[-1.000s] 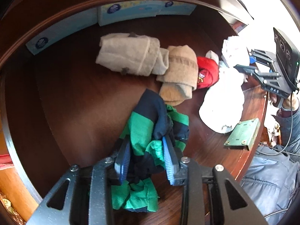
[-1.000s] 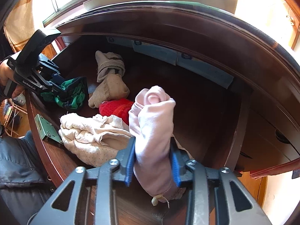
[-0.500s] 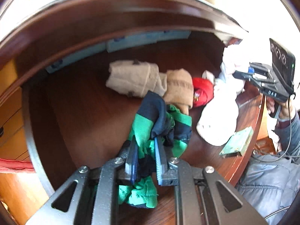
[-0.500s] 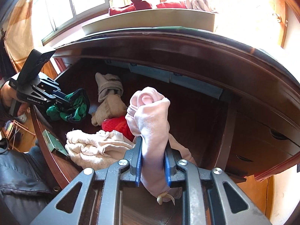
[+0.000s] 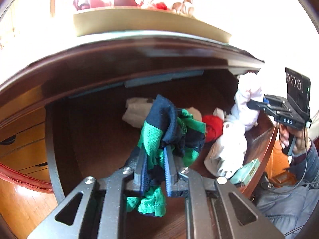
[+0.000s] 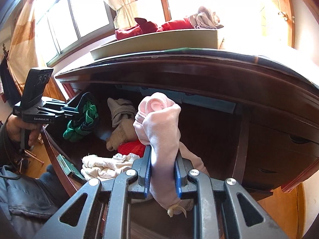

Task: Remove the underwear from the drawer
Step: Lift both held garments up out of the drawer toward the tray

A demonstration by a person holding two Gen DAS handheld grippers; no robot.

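**A:** Where do you stand with the drawer?

**B:** Mid-lift, I'd say. My left gripper (image 5: 155, 166) has its blue jaws clamped on the bunched green-and-navy striped cotton underwear (image 5: 171, 131), which hangs clear above the floor of the open dark-brown wooden drawer (image 5: 95, 131), toward its left side. My right gripper (image 6: 162, 171) is pinched tight on the rolled pale-pink soft fabric underwear (image 6: 159, 123), held upright over the near right part of the drawer.

**A:** So both pieces are secured. What's left inside?

**B:** A knotted beige cloth bundle (image 6: 120, 119) far back in the middle, a red knitted piece (image 6: 130, 148) just near of it, and a crumpled cream cloth (image 6: 103, 165) against the near edge.

**A:** Your next move?

**B:** I judge both garments need to come up and back toward me, over the front edge of the drawer. The striped one trails a loose green tail below the jaws, so I'd raise it enough to clear the rim. Both grips should hold shut until the pieces are outside; the shallow cream-coloured tray (image 6: 159, 41) on top of the dresser, with clothes in it, looks a likely place to drop them.
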